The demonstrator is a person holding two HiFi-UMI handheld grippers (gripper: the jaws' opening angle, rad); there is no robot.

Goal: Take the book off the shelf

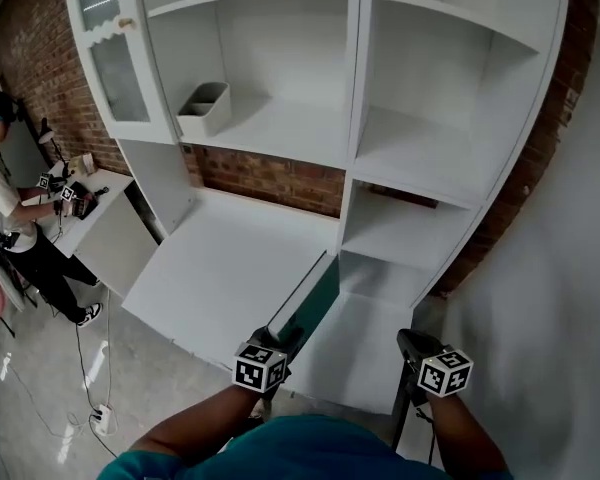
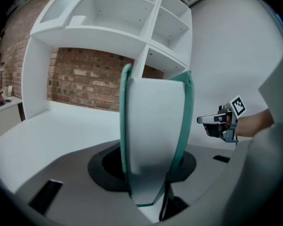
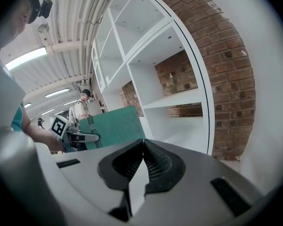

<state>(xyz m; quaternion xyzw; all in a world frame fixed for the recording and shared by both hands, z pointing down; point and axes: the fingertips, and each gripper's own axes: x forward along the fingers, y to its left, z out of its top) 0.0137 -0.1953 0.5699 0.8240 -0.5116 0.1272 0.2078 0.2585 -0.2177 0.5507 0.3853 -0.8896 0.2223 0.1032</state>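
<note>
Out in front of the white shelf unit (image 1: 270, 128), with a teal book (image 1: 318, 300) clamped in the left gripper (image 1: 280, 336): pads pressed on both covers, white page edges showing between them, book standing on edge. Held over the right front part of the desk surface (image 1: 230, 258), far end pointing toward the upright divider (image 1: 354, 148) and close beside its lower end; contact there not readable from above. From the right gripper view, a flat teal slab outside the open compartments, white shelf boards and brick wall (image 1: 270, 178) beyond. Right gripper (image 1: 412, 343) low at the right, near the unit's curved outer edge and the plain white wall (image 1: 560, 298), jaws brought together with nothing between them, apart from the book. Room to move: a broad stretch of desk to the left of the book, ending in a straight front edge with grey floor below; tighter on the right, between divider, lower compartment and wall. Up on the middle shelf, a small white bin (image 1: 205, 108), well apart from both grippers. Far left, a person (image 1: 0, 188) at a low table, also well apart. Down on the floor, a power strip (image 1: 102, 420) with its cable.
</note>
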